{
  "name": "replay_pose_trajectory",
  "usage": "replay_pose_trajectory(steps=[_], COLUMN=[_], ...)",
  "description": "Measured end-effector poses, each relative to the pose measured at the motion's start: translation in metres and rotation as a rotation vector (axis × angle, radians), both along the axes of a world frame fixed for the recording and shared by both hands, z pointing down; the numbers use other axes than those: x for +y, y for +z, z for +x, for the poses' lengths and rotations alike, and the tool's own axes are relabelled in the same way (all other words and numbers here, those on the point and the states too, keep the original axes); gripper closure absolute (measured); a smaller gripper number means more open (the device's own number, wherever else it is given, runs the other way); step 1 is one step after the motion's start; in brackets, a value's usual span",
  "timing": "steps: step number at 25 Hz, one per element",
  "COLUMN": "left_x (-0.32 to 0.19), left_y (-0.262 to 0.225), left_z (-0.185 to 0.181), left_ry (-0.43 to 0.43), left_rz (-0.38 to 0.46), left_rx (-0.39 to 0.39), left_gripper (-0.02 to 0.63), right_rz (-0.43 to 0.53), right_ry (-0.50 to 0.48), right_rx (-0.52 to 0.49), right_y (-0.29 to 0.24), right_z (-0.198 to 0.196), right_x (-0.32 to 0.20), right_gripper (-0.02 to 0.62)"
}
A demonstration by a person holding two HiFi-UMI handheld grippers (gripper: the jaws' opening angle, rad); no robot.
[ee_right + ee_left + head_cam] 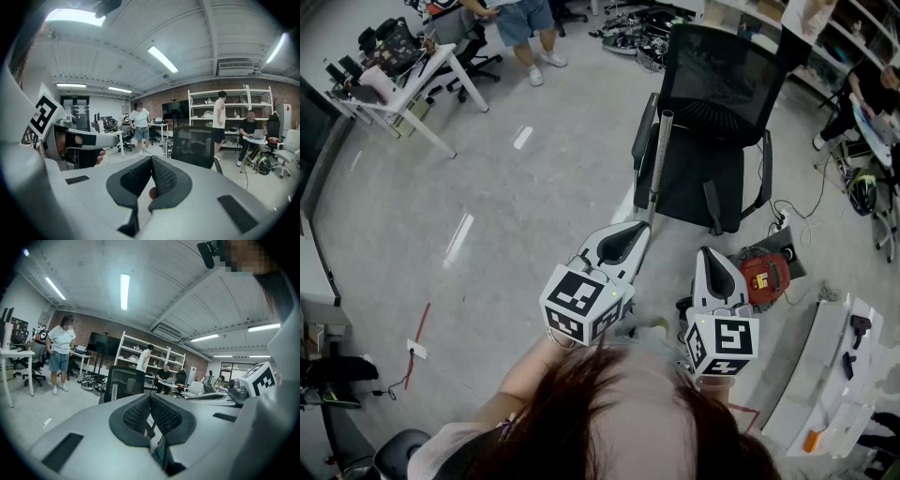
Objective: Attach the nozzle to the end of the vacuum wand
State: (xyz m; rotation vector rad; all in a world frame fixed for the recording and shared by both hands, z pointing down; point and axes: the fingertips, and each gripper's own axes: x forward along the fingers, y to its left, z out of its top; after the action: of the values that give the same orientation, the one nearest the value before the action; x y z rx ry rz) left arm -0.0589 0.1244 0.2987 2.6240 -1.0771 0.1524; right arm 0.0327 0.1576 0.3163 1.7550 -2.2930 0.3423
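Note:
The grey vacuum wand point(660, 157) stands upright against the left arm of a black office chair point(712, 112). It shows small ahead in the left gripper view point(114, 391) and the right gripper view point(165, 148). A red vacuum body point(766, 277) lies on the floor to the right of the chair. I cannot pick out a nozzle. My left gripper point(643, 228) point(150, 397) is shut and empty, held in the air short of the wand's foot. My right gripper point(706, 253) point(151, 159) is shut and empty beside it, near the red body.
A white desk point(412, 84) with gear stands far left, and a person point(525, 28) stands beyond it. Cables and parts point(628, 33) lie on the floor behind the chair. A white table point(839, 375) is at the right. Shelves point(140, 357) and seated people line the back wall.

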Motion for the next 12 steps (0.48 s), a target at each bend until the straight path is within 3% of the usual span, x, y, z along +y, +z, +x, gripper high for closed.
replay_pose_trajectory(steps=[6, 12], left_x=[-0.021, -0.032], left_y=[0.01, 0.014], left_z=[-0.014, -0.026], left_ry=[0.002, 0.034], left_rz=[0.008, 0.001], left_rx=[-0.039, -0.031], left_gripper=[0.589, 0.589], right_rz=[0.006, 0.017], right_ry=[0.02, 0.057], right_rx=[-0.013, -0.021], right_y=[0.003, 0.001], right_z=[-0.012, -0.024], right_x=[-0.017, -0.029], right_gripper=[0.572, 0.572])
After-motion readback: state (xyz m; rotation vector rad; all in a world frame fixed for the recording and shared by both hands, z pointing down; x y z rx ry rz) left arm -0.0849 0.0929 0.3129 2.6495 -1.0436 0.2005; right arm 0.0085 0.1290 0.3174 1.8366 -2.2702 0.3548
